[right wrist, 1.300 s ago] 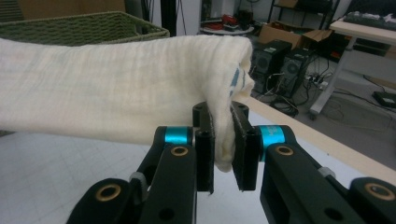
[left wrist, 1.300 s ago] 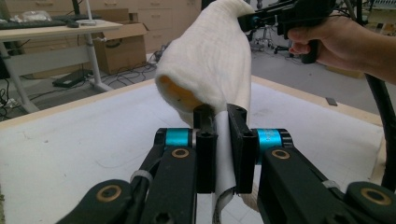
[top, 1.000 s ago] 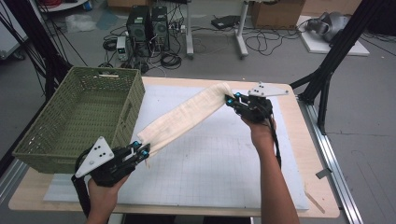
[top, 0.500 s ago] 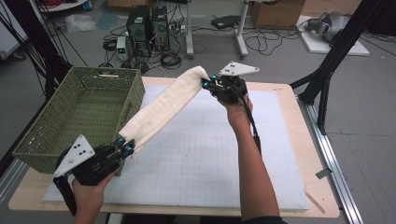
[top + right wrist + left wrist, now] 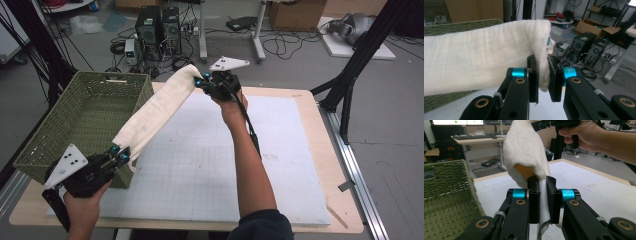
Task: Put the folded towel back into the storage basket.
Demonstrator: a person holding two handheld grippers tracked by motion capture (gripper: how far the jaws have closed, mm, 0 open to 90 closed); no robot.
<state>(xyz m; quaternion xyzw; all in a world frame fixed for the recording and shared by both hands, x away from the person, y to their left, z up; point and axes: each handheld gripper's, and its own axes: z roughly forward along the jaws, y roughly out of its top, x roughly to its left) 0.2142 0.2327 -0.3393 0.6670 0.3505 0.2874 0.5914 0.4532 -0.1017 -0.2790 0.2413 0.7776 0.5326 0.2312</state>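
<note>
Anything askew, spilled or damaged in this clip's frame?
Nothing stands out. The cream towel hangs stretched in the air between the left gripper and the right gripper, each shut on one end. The green basket sits upright on the table, with no spill or damage showing.

Left gripper held low at the near left, jaws clamped on a cream cloth, right gripper raised on an outstretched forearm, jaws pinching the cloth's far end
</note>
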